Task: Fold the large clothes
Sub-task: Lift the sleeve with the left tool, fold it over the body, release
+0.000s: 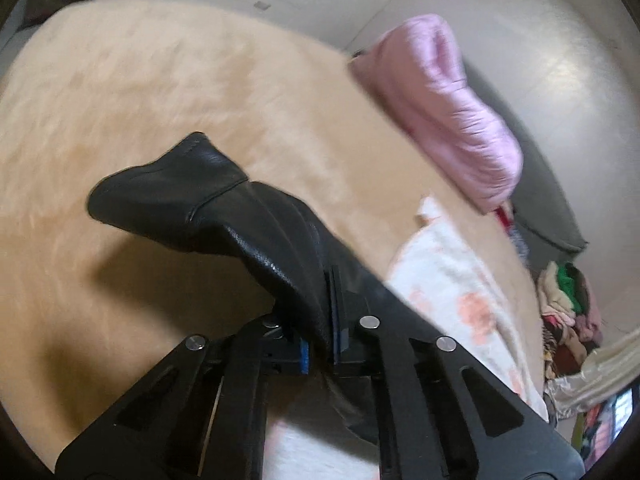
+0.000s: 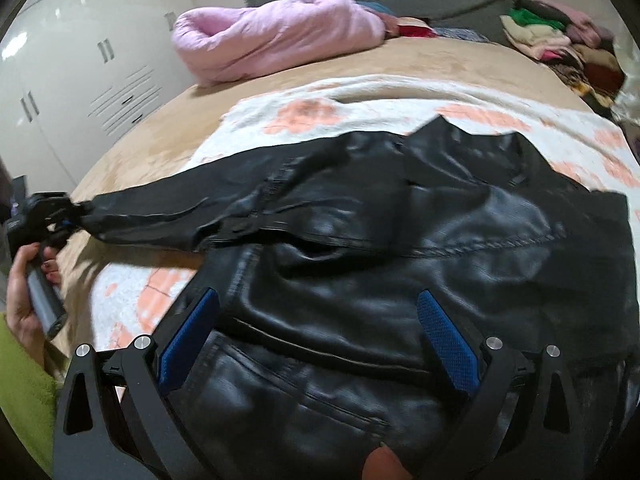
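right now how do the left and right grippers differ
The left gripper is shut on the sleeve of the black leather jacket; the right gripper is open, gripping nothing. The left holds the sleeve stretched out sideways off the jacket's body; the right hovers over the body, its pads spread wide. Both have black frames with blue pads.

A pink blanket (image 2: 276, 34) lies on the tan bed (image 2: 160, 136). A heap of clothes (image 2: 560, 40) sits beside it. White closet doors (image 2: 80, 80) stand behind.
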`<state>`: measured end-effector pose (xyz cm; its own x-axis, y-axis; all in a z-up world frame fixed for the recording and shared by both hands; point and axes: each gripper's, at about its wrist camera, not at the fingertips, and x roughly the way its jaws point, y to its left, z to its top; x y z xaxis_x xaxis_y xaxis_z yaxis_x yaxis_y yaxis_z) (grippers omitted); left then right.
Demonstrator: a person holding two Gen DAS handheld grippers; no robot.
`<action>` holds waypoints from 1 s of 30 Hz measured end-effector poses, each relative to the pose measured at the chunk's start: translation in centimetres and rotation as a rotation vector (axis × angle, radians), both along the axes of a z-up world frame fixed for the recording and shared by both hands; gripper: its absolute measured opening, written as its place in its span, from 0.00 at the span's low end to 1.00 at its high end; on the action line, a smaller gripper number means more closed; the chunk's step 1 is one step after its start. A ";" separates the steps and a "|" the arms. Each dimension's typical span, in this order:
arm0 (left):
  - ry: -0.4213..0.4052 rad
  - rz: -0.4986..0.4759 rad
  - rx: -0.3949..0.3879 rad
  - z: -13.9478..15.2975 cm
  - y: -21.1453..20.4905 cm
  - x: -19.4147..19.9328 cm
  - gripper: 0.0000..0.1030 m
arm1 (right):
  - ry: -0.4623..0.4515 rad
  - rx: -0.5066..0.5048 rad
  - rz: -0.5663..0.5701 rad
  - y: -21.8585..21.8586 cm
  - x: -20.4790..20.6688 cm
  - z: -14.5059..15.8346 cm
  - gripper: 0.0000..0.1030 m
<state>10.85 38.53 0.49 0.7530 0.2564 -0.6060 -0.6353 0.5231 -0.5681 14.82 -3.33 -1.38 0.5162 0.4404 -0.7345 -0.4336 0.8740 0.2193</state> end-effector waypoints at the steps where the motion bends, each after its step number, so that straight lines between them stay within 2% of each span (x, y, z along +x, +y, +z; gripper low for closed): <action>1: -0.022 -0.013 0.023 0.8 -0.5 -0.1 0.00 | -0.001 0.002 -0.012 -0.5 0.0 0.0 0.96; 3: -0.058 -0.040 0.089 2.6 -1.9 -0.4 0.00 | -0.003 0.010 -0.050 -2.1 0.1 0.2 0.96; 9: -0.171 -0.140 0.203 6.6 -5.9 -1.1 0.00 | -0.010 0.035 -0.127 -6.0 -0.5 1.0 0.96; 15: -0.244 -0.242 0.276 9.7 -10.1 -1.9 0.00 | -0.021 0.040 -0.178 -9.0 -1.2 1.6 0.96; 25: -0.250 -0.415 0.450 13.2 -19.2 -0.9 0.00 | -0.050 0.082 -0.259 -13.5 -3.0 3.8 0.96; 30: -0.245 -0.564 0.447 13.6 -24.1 1.8 0.00 | -0.066 0.120 -0.307 -16.2 -4.3 4.5 0.96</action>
<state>12.65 14.45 14.10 0.9424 -0.0252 -0.3335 -0.0866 0.9448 -0.3160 10.49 -19.55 3.14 0.6831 0.3383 -0.6472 -0.1712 0.9357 0.3085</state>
